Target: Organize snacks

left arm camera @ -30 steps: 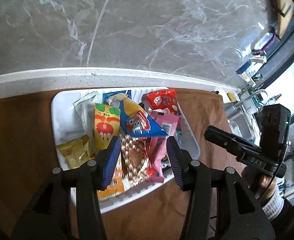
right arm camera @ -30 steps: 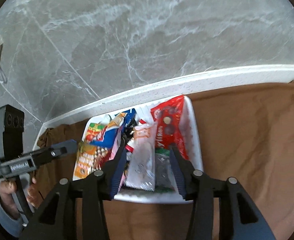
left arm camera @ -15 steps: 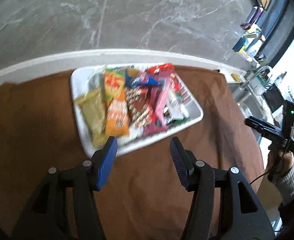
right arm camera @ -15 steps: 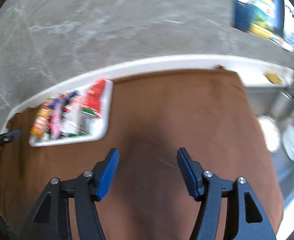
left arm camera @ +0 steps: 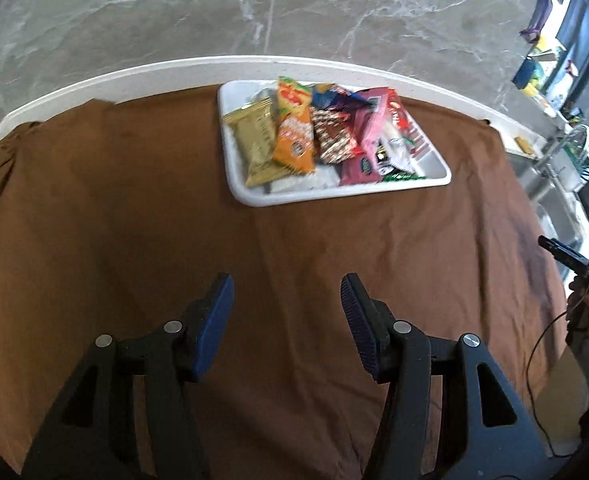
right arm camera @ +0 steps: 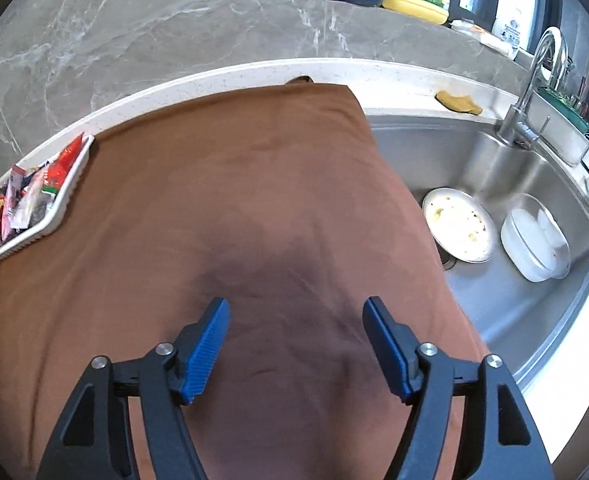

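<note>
Now, with left gripper (left arm camera: 288, 300) open and empty, right gripper (right arm camera: 296, 326) opening on nothing: leave packets (left arm camera: 294, 140) flat in tray (left arm camera: 334, 196).

A tray (left arm camera: 254, 196) of snack packets (left arm camera: 294, 140) sits on a cloth (left arm camera: 134, 220) near the wall (left arm camera: 174, 12); right of the cloth, a sink (right arm camera: 514, 300) holds a plate (right arm camera: 460, 224) and a container (right arm camera: 534, 240).

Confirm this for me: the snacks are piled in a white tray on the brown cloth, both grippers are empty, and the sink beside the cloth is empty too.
One thing is wrong: the sink is not empty. The right wrist view shows a dirty metal plate and a white container in it. The rest stands: snacks in the white tray on the brown cloth, left gripper and right gripper empty.
</note>
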The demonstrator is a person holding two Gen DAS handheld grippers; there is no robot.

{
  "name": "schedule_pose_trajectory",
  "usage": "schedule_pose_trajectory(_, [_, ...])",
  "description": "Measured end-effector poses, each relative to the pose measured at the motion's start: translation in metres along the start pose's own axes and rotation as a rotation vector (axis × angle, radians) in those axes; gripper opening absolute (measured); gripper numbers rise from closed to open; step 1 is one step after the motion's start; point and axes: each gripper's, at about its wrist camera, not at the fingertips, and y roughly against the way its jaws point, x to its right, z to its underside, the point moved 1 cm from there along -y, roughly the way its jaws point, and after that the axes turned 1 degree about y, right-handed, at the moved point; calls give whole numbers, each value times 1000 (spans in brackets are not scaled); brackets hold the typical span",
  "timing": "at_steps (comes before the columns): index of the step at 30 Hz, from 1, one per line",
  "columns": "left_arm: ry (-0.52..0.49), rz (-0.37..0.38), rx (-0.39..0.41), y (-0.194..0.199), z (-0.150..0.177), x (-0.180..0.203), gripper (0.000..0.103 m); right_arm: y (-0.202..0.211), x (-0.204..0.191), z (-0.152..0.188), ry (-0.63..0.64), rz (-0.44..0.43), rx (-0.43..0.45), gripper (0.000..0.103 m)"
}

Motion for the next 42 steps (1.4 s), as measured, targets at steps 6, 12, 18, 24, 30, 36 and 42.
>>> schedule_pose_trajectory(6, [54, -75, -3, 18, 31, -3, 59, -17, 6, 4, 37, -24, 7, 78])
schedule_pose_trajectory(12, [105, -133, 4, 34, 61, -6, 59, -30, 10, 6, 55, -50, -16, 89])
schedule_pose_trajectory(18, [142, -187, -5, 39, 82, -14, 59, -34, 9, 9, 81, -47, 6, 103])
schedule_pose_trajectory(24, [161, -244, -15, 32, 91, -36, 59, -35, 9, 9, 76, -43, 10, 103])
schedule_pose_trajectory(30, [204, -287, -22, 22, 95, -75, 61, -35, 9, 9, 76, -43, 10, 103])
schedule_pose_trajectory(36, [267, -324, -12, 14, 96, -120, 62, -35, 9, 9, 76, -43, 10, 103])
schedule_pose_trajectory(42, [309, -373, 6, 4, 94, -160, 62, -35, 9, 9, 76, -43, 10, 103])
